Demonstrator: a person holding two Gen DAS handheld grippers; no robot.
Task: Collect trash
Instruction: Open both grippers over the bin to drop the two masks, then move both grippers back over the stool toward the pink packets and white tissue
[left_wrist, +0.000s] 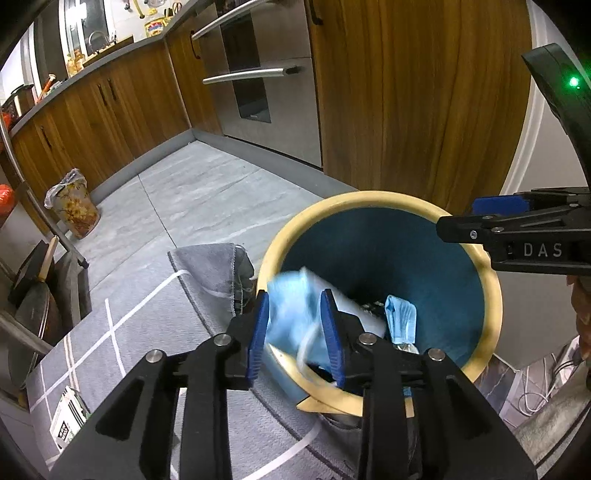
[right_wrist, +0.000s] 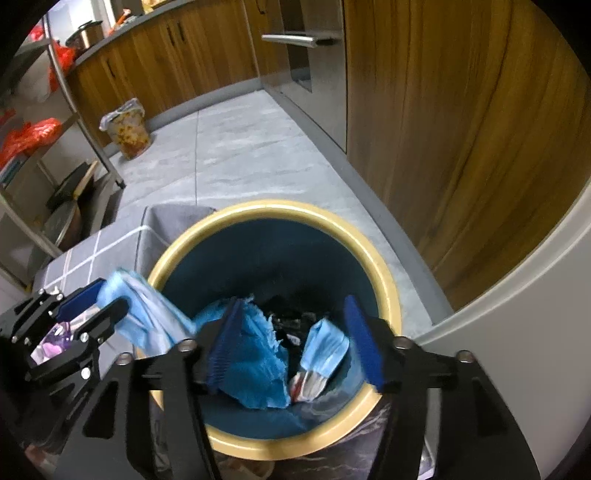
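Kitchen: grey tile floor, wood cabinets, oven at 12 o'clock. Bin on grey rug. Left gripper jaws loose around blue mask over rim. Right gripper jaws released. Right view alone: blue torn cloth, second mask inside.

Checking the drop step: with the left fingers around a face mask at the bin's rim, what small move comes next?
Probably spread the left gripper wider: the light blue face mask sits between its fingers, draped over the bin's yellow rim, not fully inside.
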